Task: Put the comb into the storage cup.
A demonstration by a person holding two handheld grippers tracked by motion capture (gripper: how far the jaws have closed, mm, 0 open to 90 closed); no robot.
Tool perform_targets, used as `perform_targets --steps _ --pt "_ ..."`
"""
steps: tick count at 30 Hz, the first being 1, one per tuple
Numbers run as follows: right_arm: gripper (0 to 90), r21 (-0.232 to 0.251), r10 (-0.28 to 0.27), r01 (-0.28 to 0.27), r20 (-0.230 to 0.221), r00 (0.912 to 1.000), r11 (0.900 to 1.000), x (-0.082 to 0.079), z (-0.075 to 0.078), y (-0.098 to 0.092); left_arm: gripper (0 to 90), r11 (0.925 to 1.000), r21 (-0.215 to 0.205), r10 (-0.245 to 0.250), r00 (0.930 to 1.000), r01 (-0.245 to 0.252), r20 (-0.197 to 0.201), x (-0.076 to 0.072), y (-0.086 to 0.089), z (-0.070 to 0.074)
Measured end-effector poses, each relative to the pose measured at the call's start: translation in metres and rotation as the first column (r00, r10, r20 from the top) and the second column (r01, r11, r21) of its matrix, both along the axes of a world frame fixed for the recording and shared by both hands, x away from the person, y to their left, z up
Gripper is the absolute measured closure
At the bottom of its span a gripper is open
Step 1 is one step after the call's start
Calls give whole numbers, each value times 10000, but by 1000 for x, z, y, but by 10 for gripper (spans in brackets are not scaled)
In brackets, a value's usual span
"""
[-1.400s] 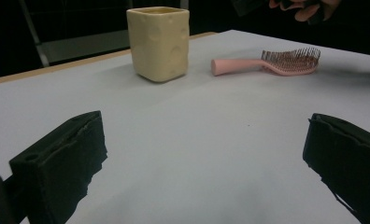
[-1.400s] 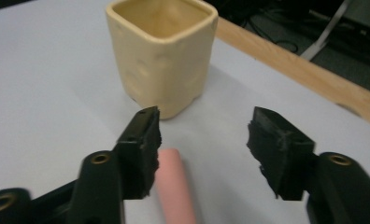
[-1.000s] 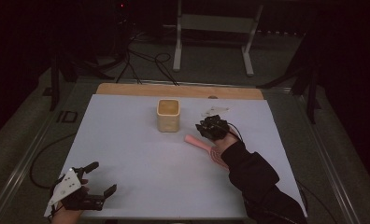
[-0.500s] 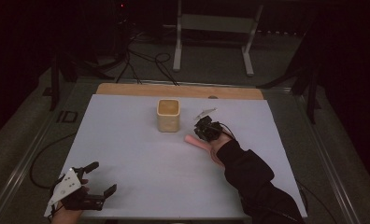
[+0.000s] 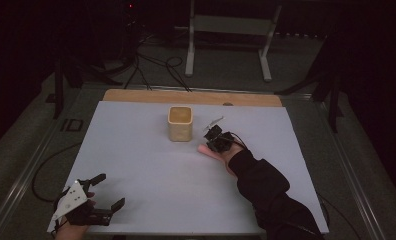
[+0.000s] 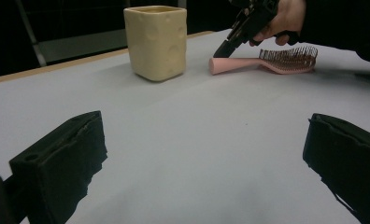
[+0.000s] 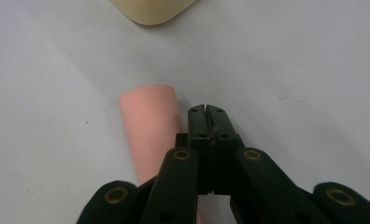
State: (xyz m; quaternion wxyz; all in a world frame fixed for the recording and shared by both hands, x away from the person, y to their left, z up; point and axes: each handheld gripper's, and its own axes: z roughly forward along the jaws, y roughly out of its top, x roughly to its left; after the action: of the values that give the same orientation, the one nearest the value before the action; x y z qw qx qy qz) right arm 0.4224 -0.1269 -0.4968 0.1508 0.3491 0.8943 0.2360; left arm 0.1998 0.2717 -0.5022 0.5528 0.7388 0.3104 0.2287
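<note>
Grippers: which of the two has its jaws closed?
The right gripper, poised over the pink hairbrush handle beside the cream cup, jaws pressed together on nothing. The left gripper, at the table's near corner, is spread wide.

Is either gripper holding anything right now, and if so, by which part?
Nothing is held. The right gripper is shut empty beside the pink hairbrush handle, which lies on the table; the left gripper is open over bare table.

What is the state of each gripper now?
Left gripper: open, holding nothing.
Right gripper: shut, empty, beside the pink brush handle.
</note>
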Motion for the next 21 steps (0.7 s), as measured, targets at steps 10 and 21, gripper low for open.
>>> perform_targets --steps 10,21 --pt "900 114 620 -617 -258 9977 9980 -13 2 9 0 10000 33 1 10000 -1 -6 0 0 0" --pt "900 80 1479 -1477 -460 9879 9890 -45 -1 18 0 9999 107 -2 10000 2 -29 0 -1 0"
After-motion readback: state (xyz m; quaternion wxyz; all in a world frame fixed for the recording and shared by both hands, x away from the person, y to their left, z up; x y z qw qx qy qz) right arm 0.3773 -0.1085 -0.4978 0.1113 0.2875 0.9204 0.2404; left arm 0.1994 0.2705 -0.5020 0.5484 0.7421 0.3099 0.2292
